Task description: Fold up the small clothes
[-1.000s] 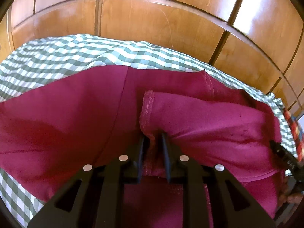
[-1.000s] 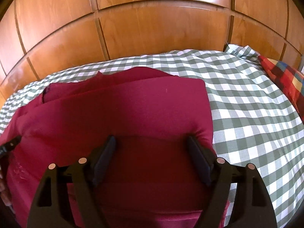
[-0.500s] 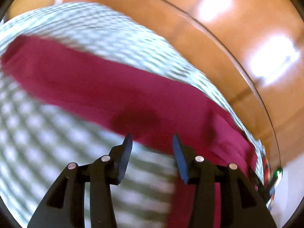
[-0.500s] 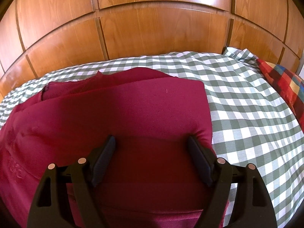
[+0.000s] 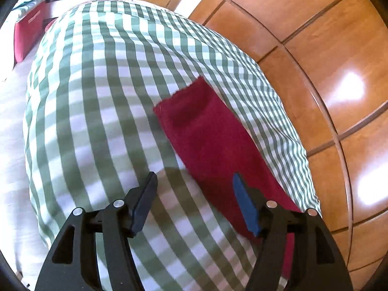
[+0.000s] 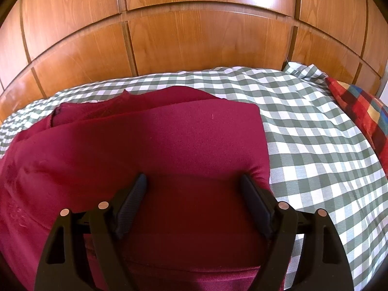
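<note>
My left claw [image 5: 194,194] hangs wide open above the bed with nothing between its fingers; the left fingertip is over bare checked cloth, the right one [image 5: 245,206] over the near end of the maroon garment [image 5: 213,140]. In this view a long strip of the garment runs from near right to its far corner, lying flat on the green-and-white checked bedsheet [image 5: 97,97]. To the right of the bed stand the wooden wardrobe panels [image 5: 327,60]; at far left a red box [image 5: 26,31] sits beside the bed.

My right claw [image 6: 192,194] is also spread wide and grips nothing. Its two fingers sit on top of the maroon garment [image 6: 157,140], at the near edge of a folded layer that bulges between and around the tips. The garment fills the near left of this view, its folded right edge straight against the checked bedsheet [image 6: 315,133]. At the far right lies a multicoloured plaid cloth [image 6: 359,111], and the wardrobe panels [image 6: 194,36] rise behind the bed.
</note>
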Motion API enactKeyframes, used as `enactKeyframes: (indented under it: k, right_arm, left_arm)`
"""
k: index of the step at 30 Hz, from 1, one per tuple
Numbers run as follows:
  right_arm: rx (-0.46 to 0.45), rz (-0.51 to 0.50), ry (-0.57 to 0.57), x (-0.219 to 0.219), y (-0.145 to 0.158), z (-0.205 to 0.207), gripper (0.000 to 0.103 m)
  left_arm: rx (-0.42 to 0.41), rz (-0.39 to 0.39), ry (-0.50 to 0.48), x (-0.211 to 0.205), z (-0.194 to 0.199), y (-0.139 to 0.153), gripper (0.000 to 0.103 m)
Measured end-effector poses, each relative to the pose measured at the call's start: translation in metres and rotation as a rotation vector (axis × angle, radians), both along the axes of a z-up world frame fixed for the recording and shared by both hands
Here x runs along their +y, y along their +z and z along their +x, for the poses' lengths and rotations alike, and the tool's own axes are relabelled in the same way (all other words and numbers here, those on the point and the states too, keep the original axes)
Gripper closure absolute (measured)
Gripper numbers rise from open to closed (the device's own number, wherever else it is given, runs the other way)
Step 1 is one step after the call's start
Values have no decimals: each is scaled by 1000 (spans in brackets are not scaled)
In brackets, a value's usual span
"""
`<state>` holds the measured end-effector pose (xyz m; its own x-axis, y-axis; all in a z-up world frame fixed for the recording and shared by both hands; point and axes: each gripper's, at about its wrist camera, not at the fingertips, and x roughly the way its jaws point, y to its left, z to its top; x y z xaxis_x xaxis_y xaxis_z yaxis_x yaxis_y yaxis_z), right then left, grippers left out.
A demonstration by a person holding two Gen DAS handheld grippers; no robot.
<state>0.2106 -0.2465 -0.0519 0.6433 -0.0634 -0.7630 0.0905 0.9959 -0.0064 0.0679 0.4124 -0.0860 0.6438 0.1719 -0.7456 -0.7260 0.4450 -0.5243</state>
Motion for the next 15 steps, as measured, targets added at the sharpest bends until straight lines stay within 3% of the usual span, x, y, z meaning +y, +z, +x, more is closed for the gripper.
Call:
enactKeyframes:
  k: [5, 7, 9, 10, 15]
  right_arm:
    - [0, 1, 0, 0, 0, 0, 24]
    - [0, 1, 0, 0, 0, 0, 24]
    - [0, 2, -1, 0, 0, 0, 24]
    - [0, 2, 0, 0, 0, 0, 24]
    - [-1, 2, -1, 0, 0, 0, 24]
  left_arm:
    - [48, 30, 19, 17, 21, -3, 40]
    - [94, 60, 18, 21, 32, -4, 49]
    - [154, 101, 9, 24, 42, -3, 85]
    - [155, 103, -1, 26, 44, -3, 92]
    - [110, 173, -58, 7, 63, 26, 96]
